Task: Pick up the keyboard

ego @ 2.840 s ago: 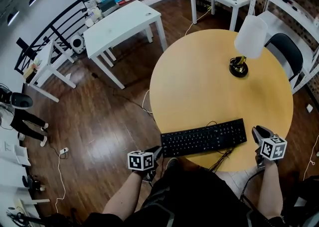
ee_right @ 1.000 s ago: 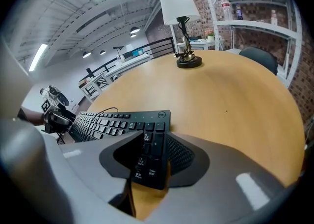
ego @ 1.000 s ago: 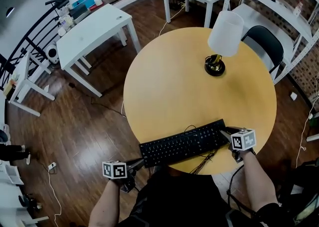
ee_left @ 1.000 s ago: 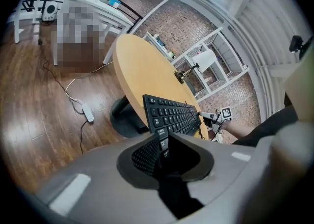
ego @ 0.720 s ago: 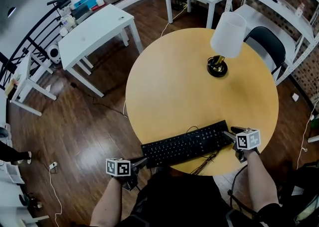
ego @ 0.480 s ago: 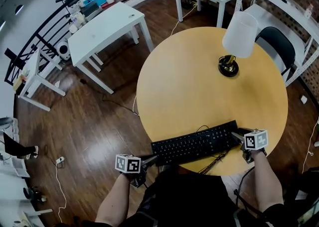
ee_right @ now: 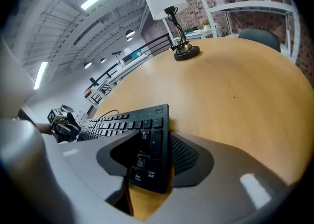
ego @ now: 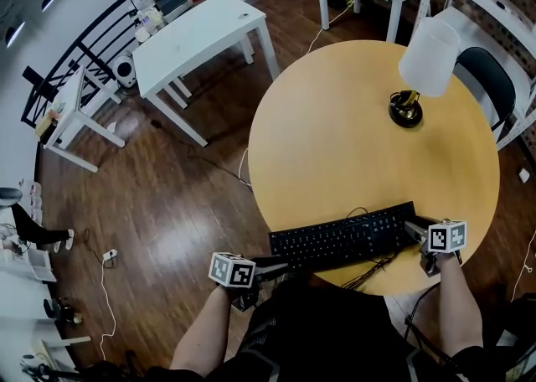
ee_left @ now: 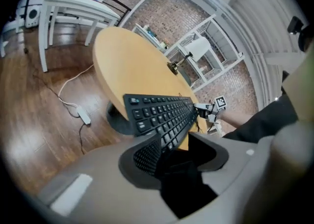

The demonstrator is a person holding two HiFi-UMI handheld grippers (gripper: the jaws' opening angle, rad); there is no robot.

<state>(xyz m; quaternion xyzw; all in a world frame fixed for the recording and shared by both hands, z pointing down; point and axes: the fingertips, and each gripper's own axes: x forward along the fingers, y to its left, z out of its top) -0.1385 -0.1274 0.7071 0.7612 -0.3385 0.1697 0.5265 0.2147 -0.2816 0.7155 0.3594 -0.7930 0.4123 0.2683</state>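
Note:
A black keyboard (ego: 343, 236) lies on the round wooden table (ego: 352, 137), near its front edge and slightly overhanging it. My left gripper (ego: 280, 265) is at the keyboard's left end. In the left gripper view the keyboard (ee_left: 162, 115) reaches in between the jaws, which are opening around it (ee_left: 179, 152). My right gripper (ego: 412, 229) is at the right end. There the keyboard's (ee_right: 122, 122) number-pad end sits between the jaws (ee_right: 149, 156), which are closing on it, its underside close against the right-hand pad.
A table lamp (ego: 427, 58) with a white shade stands at the far right of the table. Cables (ego: 368, 267) hang below the keyboard at the table edge. A white desk (ego: 201, 37) stands to the left and a black chair (ego: 490, 79) to the right.
My left gripper has moved right, up to the keyboard's left end, and its jaws have spread. The right gripper stays at the right end. The keyboard has not moved on the table.

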